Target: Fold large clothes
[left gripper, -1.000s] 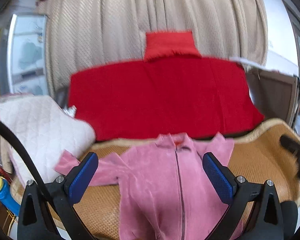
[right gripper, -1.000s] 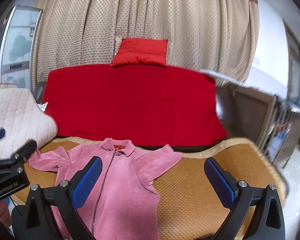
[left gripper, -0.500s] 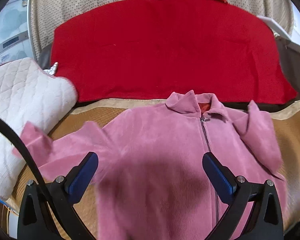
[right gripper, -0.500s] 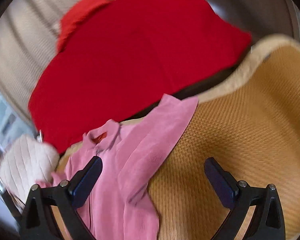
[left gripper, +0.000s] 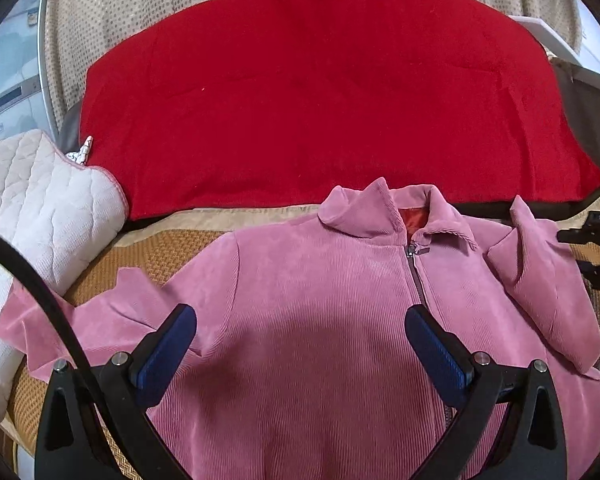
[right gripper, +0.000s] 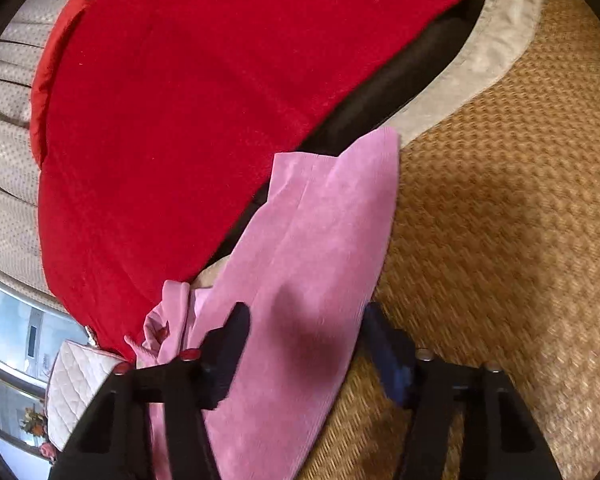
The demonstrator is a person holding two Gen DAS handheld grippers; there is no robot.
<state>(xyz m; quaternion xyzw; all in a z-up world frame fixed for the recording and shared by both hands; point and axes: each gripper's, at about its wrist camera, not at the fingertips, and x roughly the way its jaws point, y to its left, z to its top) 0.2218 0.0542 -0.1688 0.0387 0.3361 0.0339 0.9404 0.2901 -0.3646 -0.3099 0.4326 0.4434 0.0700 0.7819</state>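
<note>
A pink corduroy jacket (left gripper: 324, 320) lies front-up and zipped on a woven mat (right gripper: 500, 200), collar (left gripper: 380, 216) toward 12 o'clock, below a red blanket (left gripper: 320, 92). A white quilted cushion (left gripper: 40, 208) sits at 9 o'clock.

The left gripper (left gripper: 300, 344) hovers over the chest with fingers spread wide, grasping nothing. The left sleeve (left gripper: 80, 320) trails toward 8 o'clock.

The right gripper (right gripper: 308, 344) straddles the right sleeve (right gripper: 320, 220), which runs up toward 12 o'clock in its view. Its fingers sit on either side of the cloth, partly closed; the blur hides whether they pinch it.

The fabric looks soft, thick and fairly light, likely to drape and sag rather than hold a crease. Good places to hold seem to be the sleeve cuff, the shoulder seam or the hem, where doubled cloth should slip less between the fingers.
</note>
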